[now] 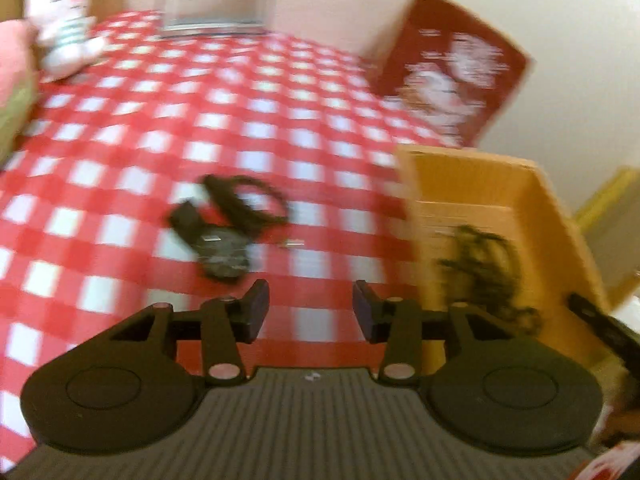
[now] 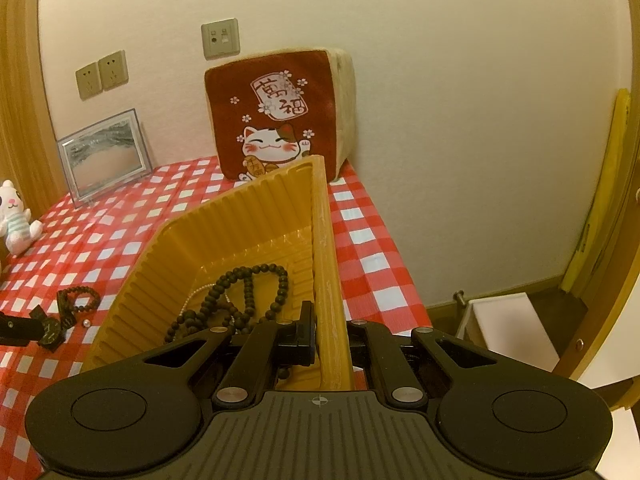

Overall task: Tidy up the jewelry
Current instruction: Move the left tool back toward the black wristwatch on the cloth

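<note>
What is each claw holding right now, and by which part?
The right claw is clamped on the yellow tray, gripping its near side wall. The left claw is open and holds nothing.

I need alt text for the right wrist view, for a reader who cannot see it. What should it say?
The right gripper is shut on the side wall of a tilted yellow tray that holds a dark bead necklace and a thin pearl strand. On the red checked tablecloth to the left lie a bead bracelet, a dark watch and one loose pearl.

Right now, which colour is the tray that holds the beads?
The tray is yellow-orange with ribbed walls, clearest in the right wrist view.
</note>
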A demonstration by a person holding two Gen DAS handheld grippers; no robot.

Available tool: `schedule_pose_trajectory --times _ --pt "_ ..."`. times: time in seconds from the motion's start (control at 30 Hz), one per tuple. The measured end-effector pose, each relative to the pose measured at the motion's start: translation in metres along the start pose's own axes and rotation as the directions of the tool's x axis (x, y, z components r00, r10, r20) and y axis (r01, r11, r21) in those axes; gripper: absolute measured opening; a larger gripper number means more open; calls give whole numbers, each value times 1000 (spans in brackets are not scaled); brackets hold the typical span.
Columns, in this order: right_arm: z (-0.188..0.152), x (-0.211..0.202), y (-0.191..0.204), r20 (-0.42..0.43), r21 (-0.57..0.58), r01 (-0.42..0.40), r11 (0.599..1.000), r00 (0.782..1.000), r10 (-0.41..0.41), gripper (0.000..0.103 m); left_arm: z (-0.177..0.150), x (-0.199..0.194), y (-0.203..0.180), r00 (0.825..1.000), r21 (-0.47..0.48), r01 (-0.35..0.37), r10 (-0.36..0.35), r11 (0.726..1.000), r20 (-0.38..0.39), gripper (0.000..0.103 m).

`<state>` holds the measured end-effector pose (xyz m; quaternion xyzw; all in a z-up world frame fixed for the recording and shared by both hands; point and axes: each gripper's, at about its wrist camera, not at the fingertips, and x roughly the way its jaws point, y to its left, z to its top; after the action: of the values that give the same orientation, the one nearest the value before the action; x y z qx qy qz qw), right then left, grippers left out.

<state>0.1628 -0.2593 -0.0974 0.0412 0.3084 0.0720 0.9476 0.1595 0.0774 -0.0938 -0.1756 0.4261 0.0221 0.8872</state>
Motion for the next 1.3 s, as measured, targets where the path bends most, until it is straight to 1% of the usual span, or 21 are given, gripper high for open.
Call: schedule_pose_trajectory --times 0.07,0.1,0.17,0.23,0.3,0.47,0.6,0.77,0.83,0.9,1.03,1.2,1.3 --pt "0 0 0 -2 -2 0 1000 1000 0 5 0 6 11 997 -7 -71 71 997 4 47" --pt "0 0 0 -3 -2 0 1000 1000 0 5 0 9 14 996 -7 -94 94 996 5 51" --pt "0 0 0 -4 -4 1 1000 1000 -1 5 -1 16 19 992 2 -128 128 992 8 54" --pt "0 0 1 -5 -4 2 1000 1000 -2 5 0 24 18 987 17 -161 160 987 15 63" --pt "0 0 1 -5 -4 2 1000 1000 -2 5 1 31 17 983 27 -185 184 982 21 65" --pt "0 0 1 -5 -4 2 1000 1000 -2 5 5 49 17 976 39 -214 213 976 32 65" --pt "1 0 1 -5 -5 2 1000 1000 -2 5 8 61 17 965 66 -262 259 963 46 65" --pt "-1 -1 0 -8 -4 4 1000 1000 -4 5 9 60 24 966 106 -257 252 960 60 65" --pt "-1 -1 0 -8 -3 3 1000 1000 -3 5 7 56 30 964 119 -263 256 958 67 60" --pt "-1 0 0 -8 -3 3 1000 1000 -3 5 5 51 38 961 124 -273 265 954 75 58" --pt "-3 -1 0 -8 -1 5 1000 1000 -5 5 5 45 52 960 124 -277 268 953 84 57" --pt "-4 -1 0 -10 -4 6 1000 1000 -6 5 8 45 50 958 153 -277 259 949 126 55" --pt "-5 -2 1 -11 -8 7 1000 1000 -7 5 12 52 51 957 170 -279 260 945 125 54"
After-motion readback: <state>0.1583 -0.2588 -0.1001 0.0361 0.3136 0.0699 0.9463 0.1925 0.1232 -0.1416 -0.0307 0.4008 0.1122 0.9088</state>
